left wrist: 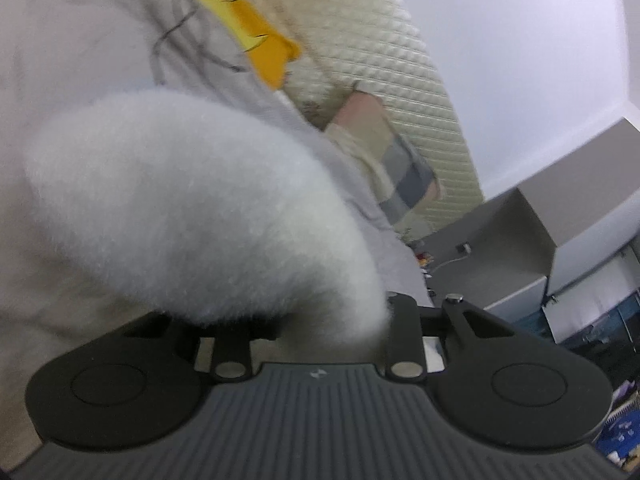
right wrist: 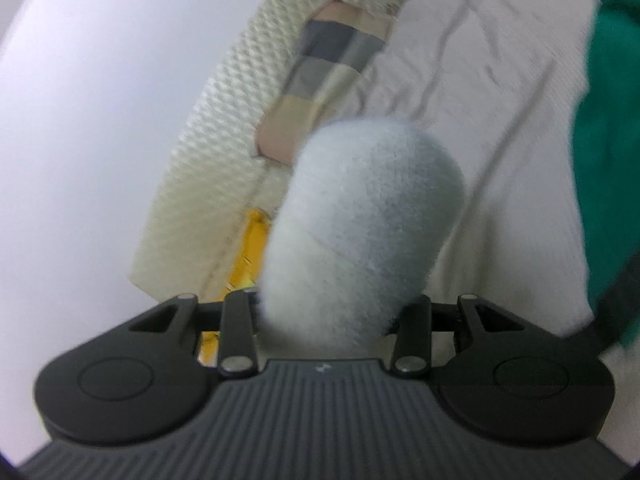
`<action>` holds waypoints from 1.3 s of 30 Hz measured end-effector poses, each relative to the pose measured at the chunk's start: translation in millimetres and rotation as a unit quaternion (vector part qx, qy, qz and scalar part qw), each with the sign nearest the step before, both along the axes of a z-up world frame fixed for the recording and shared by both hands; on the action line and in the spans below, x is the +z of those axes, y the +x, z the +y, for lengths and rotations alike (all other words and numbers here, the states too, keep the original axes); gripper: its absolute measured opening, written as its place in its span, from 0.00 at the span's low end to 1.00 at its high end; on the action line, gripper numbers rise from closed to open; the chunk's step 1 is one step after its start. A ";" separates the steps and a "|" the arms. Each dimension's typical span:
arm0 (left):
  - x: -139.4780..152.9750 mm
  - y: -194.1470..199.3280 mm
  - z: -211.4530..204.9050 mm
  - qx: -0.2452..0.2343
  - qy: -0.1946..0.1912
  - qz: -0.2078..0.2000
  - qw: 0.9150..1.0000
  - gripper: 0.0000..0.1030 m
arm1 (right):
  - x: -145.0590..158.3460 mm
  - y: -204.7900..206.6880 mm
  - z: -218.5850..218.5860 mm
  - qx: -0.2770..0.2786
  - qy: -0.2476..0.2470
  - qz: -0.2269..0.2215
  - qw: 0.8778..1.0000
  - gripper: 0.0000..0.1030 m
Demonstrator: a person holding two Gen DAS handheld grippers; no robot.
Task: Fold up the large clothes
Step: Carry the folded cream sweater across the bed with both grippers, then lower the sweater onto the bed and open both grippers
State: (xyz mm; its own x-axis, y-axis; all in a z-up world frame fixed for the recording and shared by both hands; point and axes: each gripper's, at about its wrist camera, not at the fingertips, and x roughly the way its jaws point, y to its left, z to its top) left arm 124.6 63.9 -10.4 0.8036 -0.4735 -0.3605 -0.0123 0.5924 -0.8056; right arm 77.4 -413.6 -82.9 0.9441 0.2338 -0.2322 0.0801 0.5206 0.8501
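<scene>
both claws lifting a white fleecy garment

left wrist view: left gripper [left wrist: 316, 320] pinches a fold of the white garment [left wrist: 192, 220], bunched over its jaws. right wrist view: right gripper [right wrist: 328, 320] pinches another fold of it, beside a quilted cream cover [right wrist: 224, 140].

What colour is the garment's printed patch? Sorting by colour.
Yellow-orange patch on the pale garment; clearest in the left wrist view.

Quilted headboard [left wrist: 404, 92], patchwork pillow [right wrist: 320, 68]
</scene>
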 end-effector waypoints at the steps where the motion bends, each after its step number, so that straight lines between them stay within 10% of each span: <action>1: 8.8 9.4 -5.4 -0.003 0.000 -0.005 1.000 0.35 | 7.6 2.4 -4.2 -0.002 -0.001 -0.010 1.000 0.42; 10: 67.1 112.2 -70.9 -0.033 0.010 -0.052 0.998 0.36 | 66.5 53.5 -50.8 -0.020 -0.031 -0.076 0.996 0.42; 19: 42.3 232.0 -170.1 -0.052 0.011 -0.059 0.997 0.36 | 68.9 153.3 -116.4 -0.039 -0.072 -0.100 0.992 0.42; 30: -109.0 321.5 -213.2 -0.093 0.035 -0.023 0.995 0.38 | -53.7 219.4 -166.5 -0.051 -0.059 -0.020 0.997 0.42; 39: -154.5 308.2 -209.8 -0.124 0.048 -0.048 0.990 0.53 | -137.0 193.5 -179.5 -0.078 0.014 -0.009 0.997 0.50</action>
State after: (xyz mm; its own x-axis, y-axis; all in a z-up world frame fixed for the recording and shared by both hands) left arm 432.8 -146.0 -164.9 0.6997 -0.6277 -0.3413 0.2171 0.6419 -0.7354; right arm 270.9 -593.1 -219.9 0.9733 0.0904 -0.2111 0.1434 0.4787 0.8662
